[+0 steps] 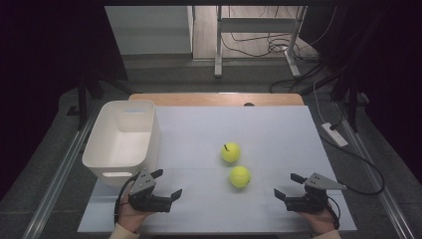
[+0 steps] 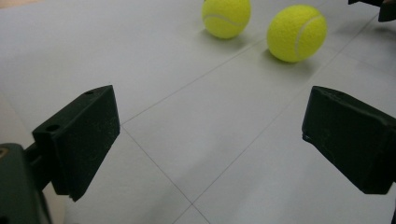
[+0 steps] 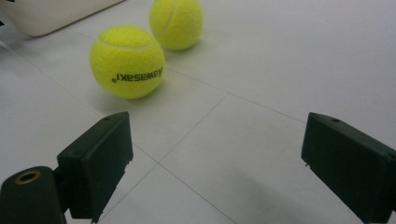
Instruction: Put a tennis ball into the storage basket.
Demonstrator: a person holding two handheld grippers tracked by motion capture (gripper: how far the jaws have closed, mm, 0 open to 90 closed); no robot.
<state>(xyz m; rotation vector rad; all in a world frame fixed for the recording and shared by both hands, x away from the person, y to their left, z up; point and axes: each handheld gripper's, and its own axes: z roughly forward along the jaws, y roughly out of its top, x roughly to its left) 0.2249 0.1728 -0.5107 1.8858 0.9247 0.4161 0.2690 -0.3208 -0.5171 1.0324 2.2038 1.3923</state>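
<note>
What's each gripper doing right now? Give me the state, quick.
Left gripper: open, holding nothing.
Right gripper: open, holding nothing.

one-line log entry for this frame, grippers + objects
left gripper: open, empty | right gripper: open, empty | two tennis balls: on table | white bin: empty, left

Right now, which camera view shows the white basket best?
The high view shows it best: the whole white basket stands at the table's left edge, open side up, with its inside visible. The right gripper view catches just a corner of it at the top left. The left gripper view faces the two tennis balls instead.
</note>
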